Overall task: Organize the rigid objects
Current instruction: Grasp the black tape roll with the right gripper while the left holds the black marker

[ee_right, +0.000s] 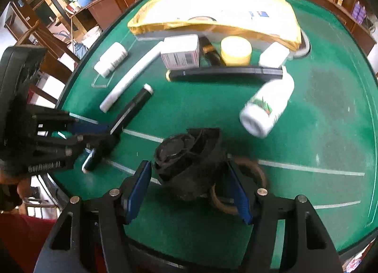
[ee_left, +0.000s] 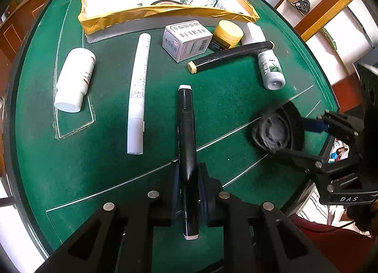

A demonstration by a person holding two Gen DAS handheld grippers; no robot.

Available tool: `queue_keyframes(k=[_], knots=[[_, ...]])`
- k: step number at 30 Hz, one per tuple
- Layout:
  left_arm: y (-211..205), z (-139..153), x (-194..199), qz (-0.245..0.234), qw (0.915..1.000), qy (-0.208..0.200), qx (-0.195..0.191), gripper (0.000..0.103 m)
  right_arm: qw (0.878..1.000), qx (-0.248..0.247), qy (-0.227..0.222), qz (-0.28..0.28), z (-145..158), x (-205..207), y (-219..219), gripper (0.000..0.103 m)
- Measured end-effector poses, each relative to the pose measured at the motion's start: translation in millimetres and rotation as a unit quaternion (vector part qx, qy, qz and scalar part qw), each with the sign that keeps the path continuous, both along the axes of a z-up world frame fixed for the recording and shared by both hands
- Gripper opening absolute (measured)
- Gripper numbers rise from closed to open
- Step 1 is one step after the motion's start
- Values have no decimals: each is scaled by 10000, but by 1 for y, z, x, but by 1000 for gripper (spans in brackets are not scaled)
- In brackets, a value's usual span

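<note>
Already my left tongs [ee_left: 189, 178] clamp the black marker [ee_left: 186, 140]; my right tongs [ee_right: 189, 185] straddle the black fan [ee_right: 189, 159], contact unclear. Bottles, pens and cartons remain scattered on the table [ee_left: 224, 98]; box [ee_left: 132, 15] barely filled.

We see a matt green felt table [ee_left: 70, 166] with a glossy black plastic marker [ee_left: 186, 136] on it. Smooth white plastic bottles [ee_left: 73, 79] lie beside a cardboard box [ee_left: 186, 40] and a shiny golden bag [ee_left: 151, 13].

Bright daylight is washing out the white wall with wooden shelves [ee_left: 330, 8] off to the claw's right, while dark wooden cabinets [ee_right: 94, 8] are curving behind the green felt table [ee_left: 224, 98].
</note>
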State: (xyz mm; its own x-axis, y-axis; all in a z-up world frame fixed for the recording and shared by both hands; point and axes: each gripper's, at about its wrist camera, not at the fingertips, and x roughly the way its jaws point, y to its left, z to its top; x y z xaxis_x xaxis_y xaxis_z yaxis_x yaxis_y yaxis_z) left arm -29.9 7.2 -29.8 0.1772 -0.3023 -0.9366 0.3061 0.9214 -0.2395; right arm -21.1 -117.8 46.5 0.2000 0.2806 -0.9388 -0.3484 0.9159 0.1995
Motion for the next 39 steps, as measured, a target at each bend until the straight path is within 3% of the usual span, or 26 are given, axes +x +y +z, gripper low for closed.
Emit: queue_keyframes(k=[5, 11, 12, 14, 23, 26, 28, 33, 39], knots=[[1, 0, 0, -26, 10000, -7, 22, 16, 9995, 165, 256, 4, -4, -10, -11, 65], [-1, 1, 1, -37, 10000, -10, 45, 16, 9998, 154, 78, 89, 5, -4, -10, 71], [-1, 1, 1, -34, 10000, -10, 47, 16, 9997, 164, 94, 140, 5, -3, -8, 70], [-1, 2, 1, -30, 10000, -12, 50, 16, 9996, 135, 128, 218, 1, -3, -2, 57], [1, 0, -1, -19, 10000, -38, 47, 16, 9985, 511, 30, 186, -3, 4, 17, 55], [0, 0, -3, -84, 9999, -68, 82, 16, 9985, 503, 116, 185, -4, 6, 12, 59], [0, 1, -3, -77, 9999, -66, 67, 16, 9986, 512, 119, 91, -2, 5, 4, 71], [0, 0, -2, -51, 10000, -50, 39, 16, 9985, 504, 202, 32, 3, -5, -15, 71], [0, 0, 0, -96, 9999, -59, 71, 16, 9989, 139, 132, 433, 5, -9, -8, 58]])
